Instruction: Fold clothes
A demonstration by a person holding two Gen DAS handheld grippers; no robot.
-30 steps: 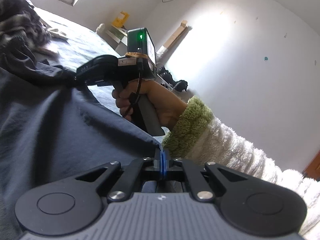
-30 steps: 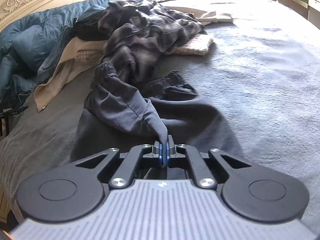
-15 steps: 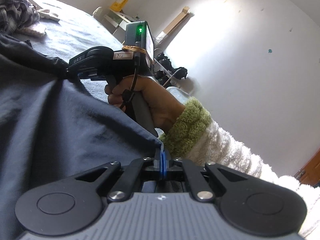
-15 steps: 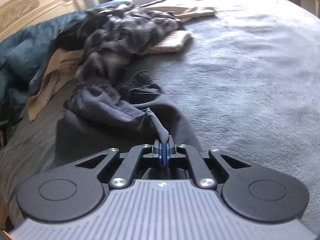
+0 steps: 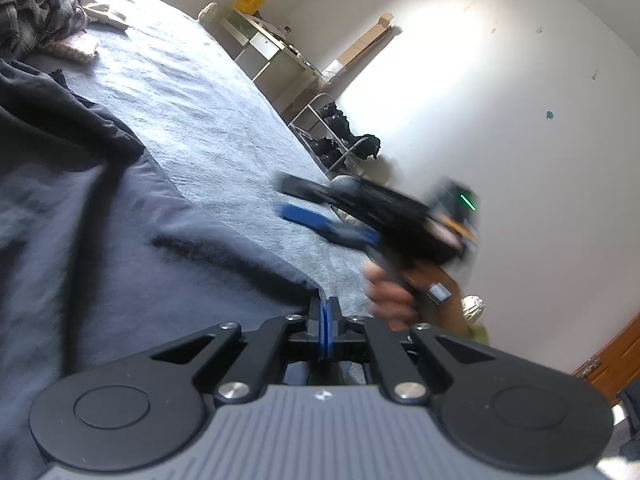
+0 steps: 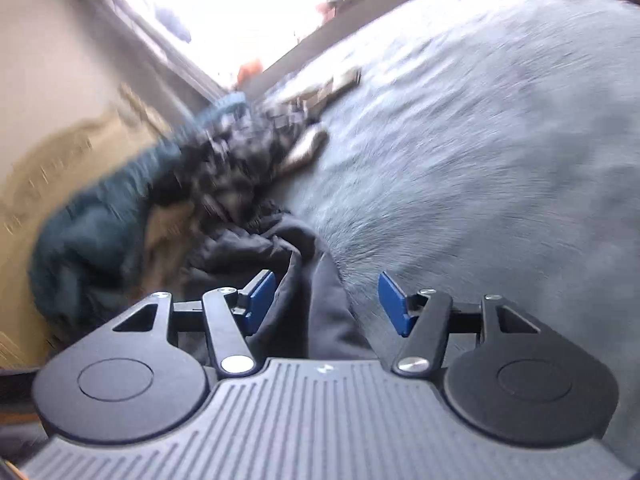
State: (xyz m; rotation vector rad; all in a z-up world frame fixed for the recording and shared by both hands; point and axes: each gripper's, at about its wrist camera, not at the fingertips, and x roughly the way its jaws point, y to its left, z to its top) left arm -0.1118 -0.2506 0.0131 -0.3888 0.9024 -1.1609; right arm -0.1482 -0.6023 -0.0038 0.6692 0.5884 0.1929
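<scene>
Pinching a corner of the dark navy woven garment, the left gripper has its blue pads pressed together on the cloth's edge near 6 o'clock in the left wrist view. From there the garment spreads toward 9 o'clock over the grey fleecy bedspread, with a rumpled fold rising toward 10 o'clock. A black-and-white plaid garment lies bunched at 11 o'clock. At 3 o'clock the right gripper, blurred, hangs above the bedspread with its blue-padded fingers apart and no cloth between them; the person's right hand grips its handle. A white wall fills the side from 12 to 4 o'clock.

In the right wrist view, blurred throughout, the right gripper has just been opening; its blue pads stand spread. The dark navy woven garment lies loose in the gap, running toward 12 o'clock, and does not seem pressed by either pad. Beyond it, toward 10 o'clock, sit the plaid garment and a teal quilted blanket. The grey bedspread covers the side from 1 to 4 o'clock.
</scene>
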